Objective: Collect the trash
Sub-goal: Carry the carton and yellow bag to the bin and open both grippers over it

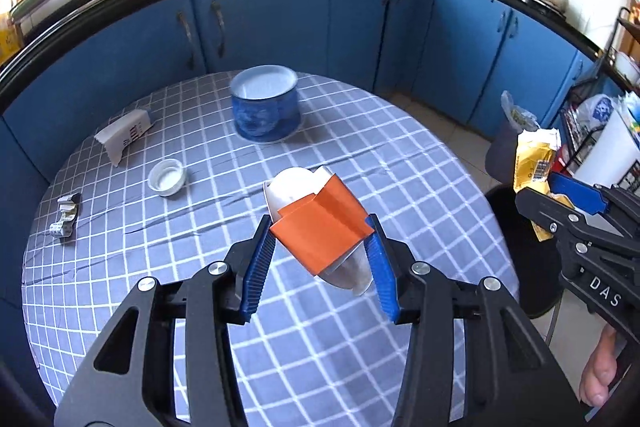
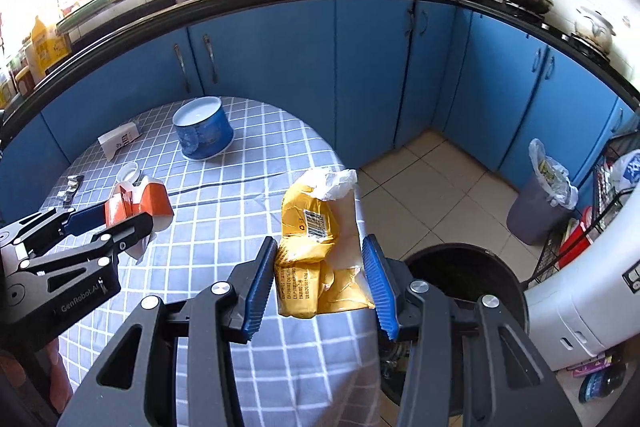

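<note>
My left gripper is shut on an orange and white paper cup, held tilted above the checked table. It also shows in the right wrist view. My right gripper is shut on a crumpled yellow wrapper at the table's right edge, left of a black bin on the floor. The wrapper also shows in the left wrist view. On the table lie a white lid, a torn white carton and a small crushed wrapper.
A blue and white pot stands at the table's far side. A grey bin with a plastic liner stands by the blue cabinets. A white appliance and a wire rack are on the right.
</note>
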Available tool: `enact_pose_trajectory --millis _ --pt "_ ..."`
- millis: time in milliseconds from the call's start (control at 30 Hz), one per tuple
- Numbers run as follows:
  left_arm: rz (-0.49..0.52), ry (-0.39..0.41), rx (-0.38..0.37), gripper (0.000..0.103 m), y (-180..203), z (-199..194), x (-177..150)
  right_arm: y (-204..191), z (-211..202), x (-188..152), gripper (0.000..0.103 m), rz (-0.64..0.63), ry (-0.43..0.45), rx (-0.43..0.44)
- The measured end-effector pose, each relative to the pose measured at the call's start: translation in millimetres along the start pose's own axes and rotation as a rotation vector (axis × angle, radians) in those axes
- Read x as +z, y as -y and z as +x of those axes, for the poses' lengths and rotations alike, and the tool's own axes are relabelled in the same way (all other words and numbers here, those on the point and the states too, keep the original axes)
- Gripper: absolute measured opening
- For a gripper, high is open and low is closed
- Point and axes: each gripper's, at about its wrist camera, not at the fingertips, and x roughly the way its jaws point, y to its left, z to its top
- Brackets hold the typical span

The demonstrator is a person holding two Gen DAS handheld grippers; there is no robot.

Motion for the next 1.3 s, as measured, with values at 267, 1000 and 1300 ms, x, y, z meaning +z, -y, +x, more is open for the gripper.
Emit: enact_pose_trajectory --millis 267,1000,1300 --pt "0.079 0.006 -0.029 0.047 49 -5 2 44 -17 -10 0.043 0.068 0.023 -0.047" --pt "0.260 -0.019 -0.106 0.047 161 25 13 140 1 -43 0.043 0.199 -0.029 -0.118" --pt "0.304 -0.024 -0.125 0.047 192 35 15 160 10 -48 0.043 0.220 -0.043 -0.125"
